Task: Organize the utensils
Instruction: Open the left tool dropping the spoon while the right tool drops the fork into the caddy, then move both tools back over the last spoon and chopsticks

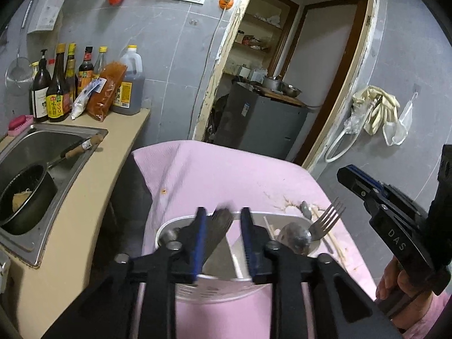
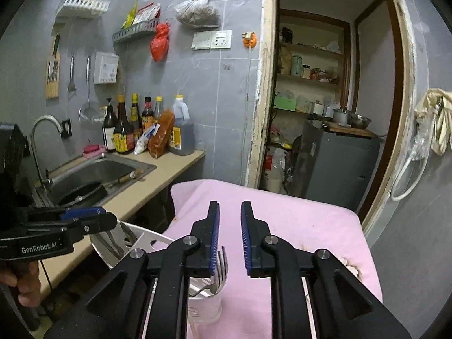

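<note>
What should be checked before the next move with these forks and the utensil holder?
1. Left gripper free of its fork: ok, the jaws stand apart with the fork between them, no pad pressing.
2. That fork seated in the holder: cannot tell, it is blurred, tines up.
3. Right gripper free: ok, its jaws are apart with nothing between them.
4. Fork in the clear cup: ok, it stands tines up below the right gripper.
5. Grippers clear of each other: ok, the two are apart.
6. Loose items left on the pink cloth: not ok, chopsticks lie beside the holder.
</note>
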`<state>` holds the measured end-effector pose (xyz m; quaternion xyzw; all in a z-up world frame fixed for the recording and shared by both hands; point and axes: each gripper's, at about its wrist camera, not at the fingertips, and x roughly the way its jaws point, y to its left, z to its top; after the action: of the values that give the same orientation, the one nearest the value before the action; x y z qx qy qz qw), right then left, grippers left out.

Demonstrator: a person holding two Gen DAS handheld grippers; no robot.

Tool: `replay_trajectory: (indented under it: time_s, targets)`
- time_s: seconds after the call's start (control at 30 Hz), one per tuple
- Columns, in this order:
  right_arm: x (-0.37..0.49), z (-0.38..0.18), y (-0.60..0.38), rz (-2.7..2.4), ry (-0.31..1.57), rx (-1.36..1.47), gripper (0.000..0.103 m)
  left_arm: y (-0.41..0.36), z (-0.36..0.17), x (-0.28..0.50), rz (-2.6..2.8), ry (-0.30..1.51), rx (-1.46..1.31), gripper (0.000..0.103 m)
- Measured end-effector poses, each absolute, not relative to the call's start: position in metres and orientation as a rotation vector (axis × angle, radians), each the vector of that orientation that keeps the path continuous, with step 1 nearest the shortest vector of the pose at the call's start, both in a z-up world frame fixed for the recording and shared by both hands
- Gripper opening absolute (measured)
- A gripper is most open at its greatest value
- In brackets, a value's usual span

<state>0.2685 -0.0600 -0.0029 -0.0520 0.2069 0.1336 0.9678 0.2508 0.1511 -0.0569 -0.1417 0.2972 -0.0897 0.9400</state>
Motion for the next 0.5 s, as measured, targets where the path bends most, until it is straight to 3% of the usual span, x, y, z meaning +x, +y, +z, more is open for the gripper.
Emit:
replay_trajectory:
  time_s: [0.1, 0.17, 0.4, 0.5]
  targets:
    - [0.264, 0.003, -0.073, 0.26, 0.404, -0.058, 0.035, 0.149, -0.05, 0.248, -0.184, 0.593, -0.305, 0.036]
    - [0.262, 0.008, -0.083, 0.25, 0.394, -0.028, 0.038, 0.145, -0.044, 0.247, -0.181, 0.585, -0.304, 0.039]
    - [0.253, 0.024, -0.129, 0.183, 0.352, 0.062, 0.075, 0.12, -0.017, 0.241, -0.162, 0.51, -0.289, 0.076]
    - [0.248, 0.028, -0.151, 0.143, 0.329, 0.082, 0.086, 0.104, -0.007, 0.24, -0.147, 0.477, -0.276, 0.087]
